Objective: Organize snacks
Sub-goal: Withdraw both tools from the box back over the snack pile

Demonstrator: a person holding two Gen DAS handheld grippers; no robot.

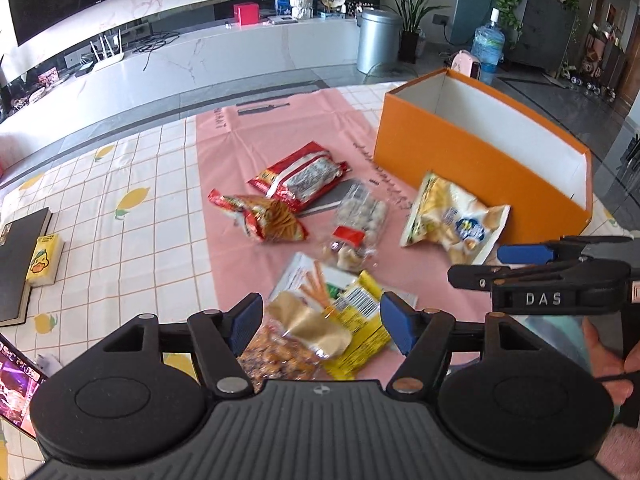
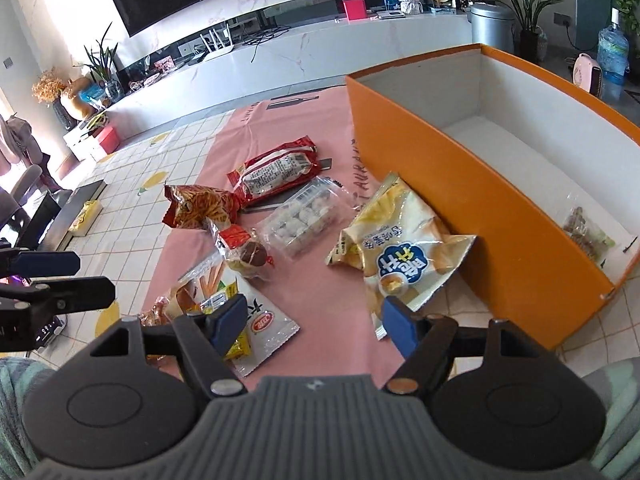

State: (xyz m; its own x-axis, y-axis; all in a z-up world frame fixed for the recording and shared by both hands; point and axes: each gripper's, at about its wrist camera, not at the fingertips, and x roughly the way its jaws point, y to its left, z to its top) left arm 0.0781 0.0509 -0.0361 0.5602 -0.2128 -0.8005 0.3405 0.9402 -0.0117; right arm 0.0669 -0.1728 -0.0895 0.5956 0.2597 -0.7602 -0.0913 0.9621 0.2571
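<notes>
Several snack packs lie on a pink mat [image 1: 248, 136]. My left gripper [image 1: 320, 326] is open above a heap of yellow and clear packs [image 1: 352, 316]. My right gripper [image 2: 316, 322] is open and empty over the mat, between a white pack [image 2: 264, 326] and a yellow-white chip bag [image 2: 404, 252], which also shows in the left wrist view [image 1: 452, 220]. An open orange box [image 2: 472, 216] stands on the right and holds one small clear snack bag [image 2: 586, 234]. A red striped pack [image 1: 300, 176], a red stick-snack bag [image 1: 264, 218] and a clear tray of round sweets [image 1: 360, 212] lie farther out.
A checked tablecloth with lemon prints [image 1: 132, 216] covers the table. A dark book [image 1: 20, 256] with a yellow duck box [image 1: 44, 260] lies at the left edge, and a phone [image 1: 16, 388] with a lit screen sits near the front left. A TV bench [image 1: 200, 56] stands beyond the table.
</notes>
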